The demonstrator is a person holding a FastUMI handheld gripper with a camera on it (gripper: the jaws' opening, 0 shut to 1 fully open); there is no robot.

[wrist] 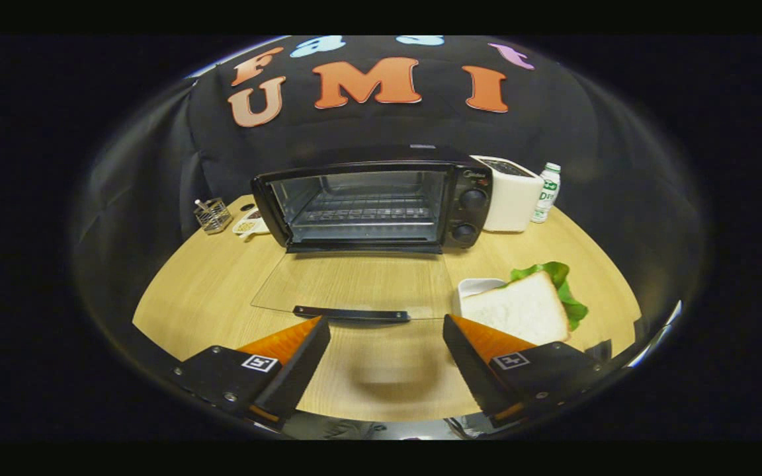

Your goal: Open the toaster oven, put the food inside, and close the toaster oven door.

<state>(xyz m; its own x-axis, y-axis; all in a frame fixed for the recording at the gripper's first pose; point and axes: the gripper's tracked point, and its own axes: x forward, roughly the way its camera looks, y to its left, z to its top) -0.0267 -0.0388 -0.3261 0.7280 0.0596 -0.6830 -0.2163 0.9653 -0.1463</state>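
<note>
The black toaster oven (381, 198) stands at the back of the wooden table. Its glass door (354, 284) lies folded down flat toward me, with the dark handle (351, 313) just ahead of my fingertips. A wire rack (364, 213) shows inside the oven's cavity. A sandwich of white bread (520, 307) with green lettuce (556, 277) rests on a white plate (472, 287), just beyond my right finger. My gripper (386, 325) is open, with nothing between the fingers, hovering above the table in front of the door handle.
Right of the oven stands a white appliance (510, 195) with a small bottle (546, 192) beside it. To the oven's left are a wire holder (212, 215) and a small white dish (250, 226). Bare wooden table (202, 291) lies left of the door.
</note>
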